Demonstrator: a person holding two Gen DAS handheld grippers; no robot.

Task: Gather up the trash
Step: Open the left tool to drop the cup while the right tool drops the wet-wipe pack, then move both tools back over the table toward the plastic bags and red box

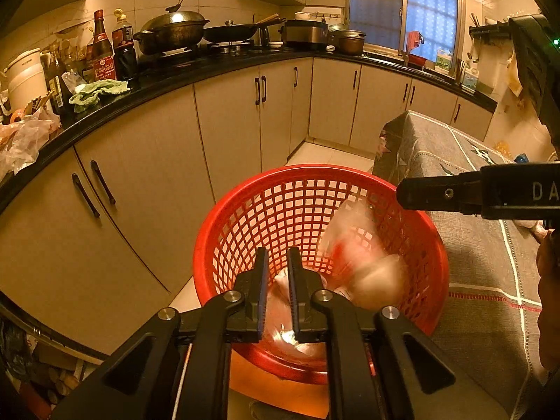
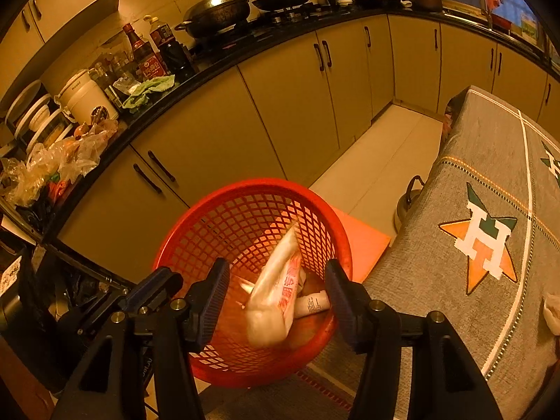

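Black tong arms filled the foreground of both wrist views. Left gripper (image 1: 278,262) hung over the red basket (image 1: 224,231) with its jaws nearly together, only a narrow gap between them; nothing was visibly pinched, though a blurred pale piece of trash showed just behind that gap. Right gripper (image 2: 276,280) stood spread above the same basket, its pads clear of everything. A white wrapper with red print (image 2: 276,287) appeared smeared by motion between the spread fingers and inside the basket, judged to be dropping in. A small white tube (image 2: 313,302) lay on the basket floor. The step in hand was judged to be release of collected trash. One pale scrap (image 2: 551,309) sat on the grey tablecloth (image 2: 455,161), so the next move would call for turning a gripper toward the table
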